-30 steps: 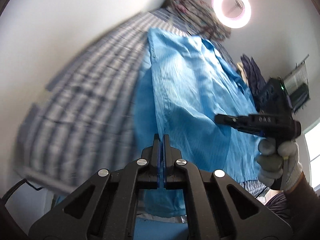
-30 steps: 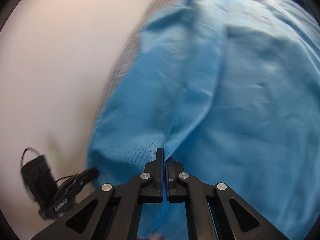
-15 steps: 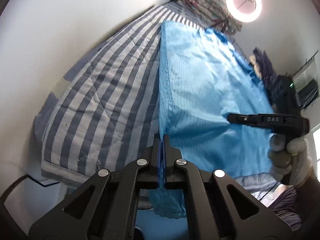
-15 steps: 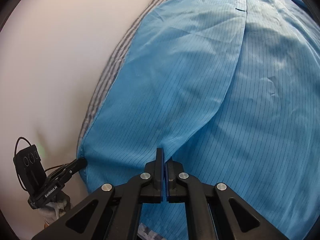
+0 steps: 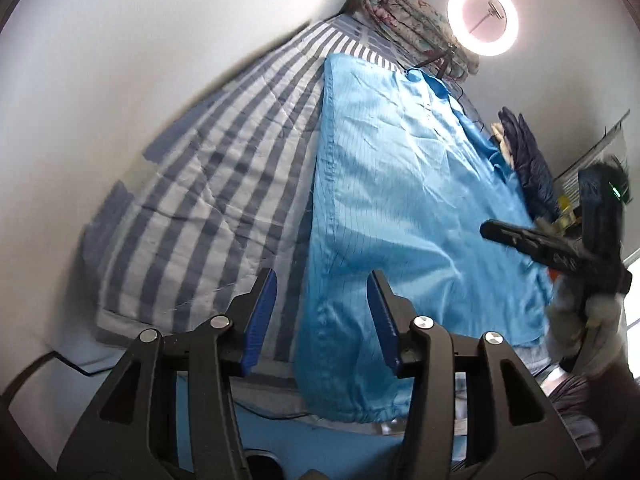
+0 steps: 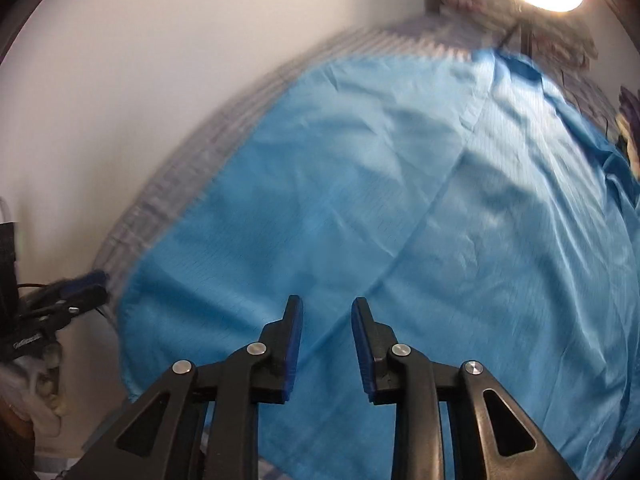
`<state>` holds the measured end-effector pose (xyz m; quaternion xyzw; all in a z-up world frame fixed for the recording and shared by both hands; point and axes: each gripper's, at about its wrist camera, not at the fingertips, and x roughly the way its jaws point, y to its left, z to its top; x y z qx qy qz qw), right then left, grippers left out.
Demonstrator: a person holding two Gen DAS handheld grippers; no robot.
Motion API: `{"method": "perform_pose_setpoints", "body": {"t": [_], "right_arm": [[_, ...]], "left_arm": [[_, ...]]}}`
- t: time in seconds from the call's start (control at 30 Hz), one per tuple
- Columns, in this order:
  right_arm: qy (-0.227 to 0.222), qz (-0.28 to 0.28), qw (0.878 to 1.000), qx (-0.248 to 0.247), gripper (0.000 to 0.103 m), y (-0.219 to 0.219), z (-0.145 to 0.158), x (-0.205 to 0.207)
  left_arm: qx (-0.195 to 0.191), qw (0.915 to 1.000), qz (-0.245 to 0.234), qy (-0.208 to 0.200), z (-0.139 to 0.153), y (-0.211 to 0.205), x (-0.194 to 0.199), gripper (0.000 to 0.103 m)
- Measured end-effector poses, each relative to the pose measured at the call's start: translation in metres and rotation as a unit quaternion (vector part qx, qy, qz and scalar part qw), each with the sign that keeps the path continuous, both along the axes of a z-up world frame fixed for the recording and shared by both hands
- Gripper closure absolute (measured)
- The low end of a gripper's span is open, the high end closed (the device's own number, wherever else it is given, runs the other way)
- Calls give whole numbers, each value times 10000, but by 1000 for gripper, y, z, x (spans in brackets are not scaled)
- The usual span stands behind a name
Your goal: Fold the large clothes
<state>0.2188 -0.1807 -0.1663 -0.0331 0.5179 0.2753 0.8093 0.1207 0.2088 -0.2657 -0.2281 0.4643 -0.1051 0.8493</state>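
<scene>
A large light blue pinstriped garment (image 5: pixel 400 208) lies spread flat on a bed with a blue and white striped cover (image 5: pixel 208 184); its near hem hangs over the bed's front edge. In the right wrist view the garment (image 6: pixel 400 208) fills most of the frame, with a long fold seam running diagonally. My left gripper (image 5: pixel 322 280) is open and empty above the garment's left edge. My right gripper (image 6: pixel 327 308) is open and empty above the near part of the garment. The right gripper also shows in the left wrist view (image 5: pixel 568 248), held in a gloved hand.
A ring light (image 5: pixel 483 18) glows at the bed's far end beside a rolled patterned quilt (image 5: pixel 412 16). Dark clothes (image 5: pixel 528 160) lie at the bed's right side. A white wall runs along the left. The left gripper shows at the left edge in the right wrist view (image 6: pixel 68 300).
Both grippers were shut on the garment's edge and have opened, letting it go. The fabric has dropped and now lies flat on the bed. Both grippers have drawn back a little.
</scene>
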Motion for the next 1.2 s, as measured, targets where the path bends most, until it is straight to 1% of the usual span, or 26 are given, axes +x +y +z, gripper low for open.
{"method": "perform_pose_setpoints", "body": {"t": [0.07,0.13,0.17,0.2,0.23,0.3,0.33,0.37,0.4,0.47,0.53,0.57,0.6,0.67,0.7,0.73,0.77,0.8,0.87,1.0,1.03,1.07,1.1,1.13,1.17,1.2], "right_arm": [[76,325,9988,369,76,7,-3,-6],[3,583,9973,450,76,21,-11,-9],[-70,691,9966,436,76,31,-16,-10],[-103,766,9961,418,76,40,-22,-11],[-71,816,9960,367,76,48,-29,-11],[106,840,9962,189,77,62,-47,-6],[194,848,9962,6,79,67,-58,-4],[224,866,9959,-166,82,69,-66,-3],[135,892,9958,-135,82,70,-66,-3],[221,907,9955,-181,81,72,-63,-1],[339,833,9959,60,80,68,-56,1],[313,766,9964,203,79,63,-50,1],[231,714,9969,243,78,59,-45,1],[-134,571,9982,145,72,50,-36,0],[-194,515,9985,81,72,48,-37,1],[-173,365,9992,29,72,43,-41,5],[-42,194,9998,25,72,38,-48,10],[87,99,9999,47,72,35,-55,14],[353,-14,9993,146,72,29,-66,20],[577,-111,9974,426,70,19,-59,28],[672,-187,9961,549,63,16,-55,32],[786,-306,9942,660,50,14,-50,37],[865,-389,9925,775,45,18,-46,41],[949,-451,9895,993,42,18,-39,47],[990,-437,9876,1140,42,22,-30,54],[972,-401,9873,1187,42,26,-24,57]], "left_arm": [[-188,9997,70,156,-8,-2,10,56],[-377,9988,109,292,-16,-5,18,56],[-370,9986,118,365,-20,-9,21,56],[-256,9986,102,453,-24,-13,24,56],[-59,9987,104,504,-27,-19,24,56],[254,9990,17,371,-26,-28,21,58],[298,9989,-33,365,-26,-30,21,58],[248,9990,-41,369,-25,-29,20,58],[-18,9991,-38,411,-26,-26,21,58],[-401,9980,22,479,-28,-19,23,58],[-617,9968,91,499,-29,-15,24,58],[-808,9953,149,522,-32,-13,25,58],[-955,9936,188,571,-34,-12,26,58],[-1063,9920,229,648,-38,-13,29,58],[-1023,9925,225,635,-37,-15,31,62],[-968,9930,209,638,-37,-16,32,70],[-857,9936,143,726,-37,-20,35,93],[-800,9936,132,785,-39,-22,36,98],[-653,9953,119,704,-37,-27,35,100],[-364,9985,126,387,-20,-35,27,102],[-277,9990,113,330,-16,-37,25,102],[-131,9996,67,226,-10,-41,23,102],[-24,9999,33,158,-6,-45,22,102],[90,9999,-19,85,-2,-49,21,102],[158,9999,-61,36,1,-52,20,102],[213,9997,-103,1,2,-55,20,102]]}}
